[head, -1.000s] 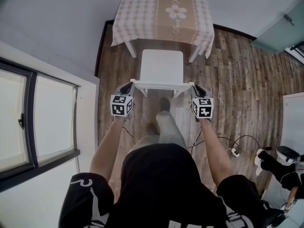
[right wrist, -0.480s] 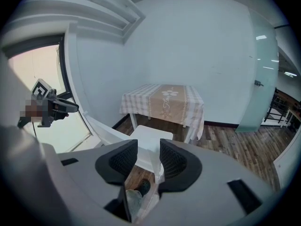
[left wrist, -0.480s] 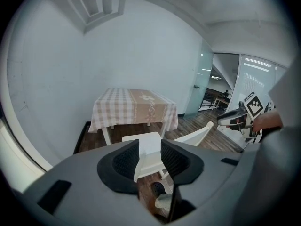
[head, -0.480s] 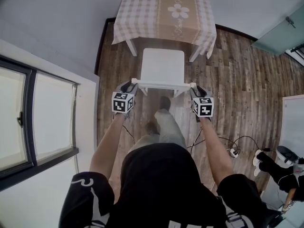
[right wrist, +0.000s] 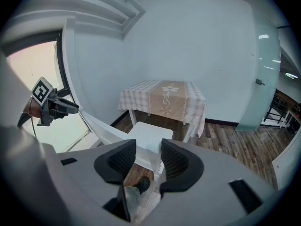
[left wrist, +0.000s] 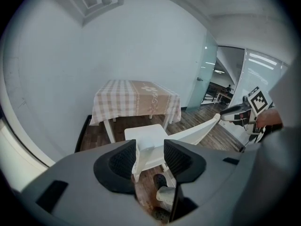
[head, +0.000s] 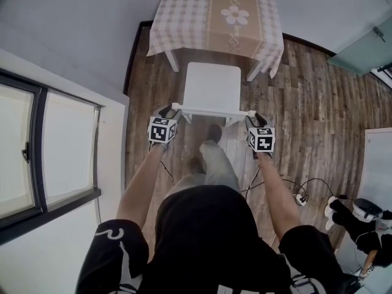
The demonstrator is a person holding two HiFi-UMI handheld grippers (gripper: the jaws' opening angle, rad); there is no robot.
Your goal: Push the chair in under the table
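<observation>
Head view: finds white chair (head: 211,86) at upper centre, standing on plank floor (head: 306,115). Places seat's far edge just at near edge of counter (head: 184,17), between its two near legs, with most of seat out in the open. Notes checked cloth (head: 236,17) with flower strip draped over counter. Puts left tongs (head: 168,111) at left end of chair's back rail and right tongs (head: 253,116) at right end, both at mid-frame, marker cubes facing camera. Spots shoe (head: 212,132) on floor just below back rail, window (head: 43,152) along left edge, power strip (head: 300,196) with cable at lower right.

Left gripper view: shows jaws apart, just opening wider, with end post of chair back standing between pads, not clamped.

Right gripper view: shows likewise, jaws apart and just opening, with corner of chair back in the gap, pads not closed on it.
</observation>
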